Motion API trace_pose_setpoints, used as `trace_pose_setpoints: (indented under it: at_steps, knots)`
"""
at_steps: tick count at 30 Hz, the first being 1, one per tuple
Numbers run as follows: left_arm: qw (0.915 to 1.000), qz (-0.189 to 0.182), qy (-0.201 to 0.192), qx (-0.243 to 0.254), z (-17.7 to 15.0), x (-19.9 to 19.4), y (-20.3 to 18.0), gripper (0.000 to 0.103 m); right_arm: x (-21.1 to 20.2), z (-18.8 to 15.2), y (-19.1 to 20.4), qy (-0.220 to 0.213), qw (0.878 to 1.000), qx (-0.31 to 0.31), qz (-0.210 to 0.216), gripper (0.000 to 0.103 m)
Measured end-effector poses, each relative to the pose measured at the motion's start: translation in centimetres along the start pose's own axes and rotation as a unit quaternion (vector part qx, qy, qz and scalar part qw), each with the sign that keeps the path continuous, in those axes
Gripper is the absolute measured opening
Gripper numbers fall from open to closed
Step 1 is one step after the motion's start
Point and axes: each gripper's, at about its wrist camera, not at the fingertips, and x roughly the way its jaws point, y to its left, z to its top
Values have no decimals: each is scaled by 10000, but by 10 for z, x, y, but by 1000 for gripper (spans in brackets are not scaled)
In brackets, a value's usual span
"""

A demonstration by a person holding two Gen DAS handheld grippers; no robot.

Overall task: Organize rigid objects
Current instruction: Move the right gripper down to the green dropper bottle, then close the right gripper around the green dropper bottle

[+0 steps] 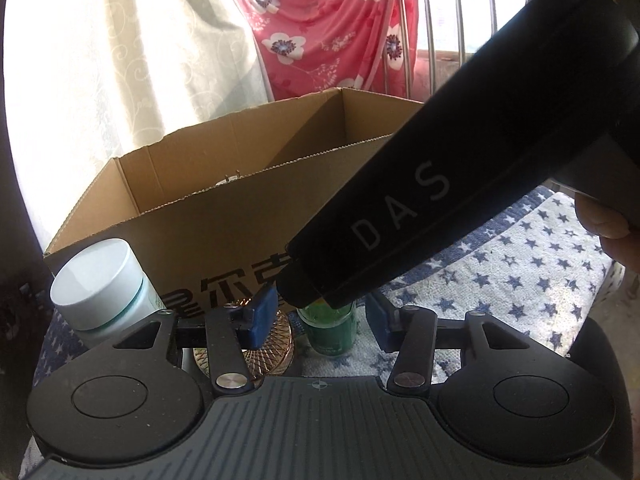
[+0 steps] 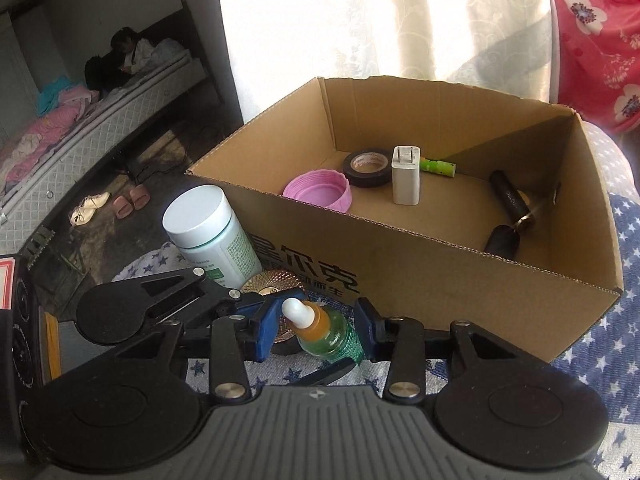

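While the right claw (image 2: 316,330) stands open astride the green dropper bottle (image 2: 332,338) (on the starred cloth (image 2: 624,240), just near of the cardboard box (image 2: 440,280)), it should centre before closing on the body; the left claw (image 1: 320,320) gapes too.

- one box (image 2: 460,280)
- one white jar (image 2: 208,232)
- one green bottle (image 2: 332,334)
- one tape roll (image 2: 368,168)
- one charger (image 2: 407,176)
- one pink lid (image 2: 318,192)
- one green tube (image 2: 438,167)
- one copper disc (image 2: 276,282)
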Motion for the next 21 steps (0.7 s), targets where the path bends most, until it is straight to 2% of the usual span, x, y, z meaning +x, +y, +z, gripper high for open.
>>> trace_pose_setpoints:
  at_steps: [10,16,21]
  knots:
    - [10000,-27,-3,-42,1,-4,4,33,-1,-2,1,-28,10000,-72,15,24]
    - [10000,-21,1,-58,3,-13,3,32,-6,-2,4,-32,10000,-29,-17,24]
    - [9999,4,-137,-46,10,-36,4,32,-25,2,12,-156,9999,-51,13,24]
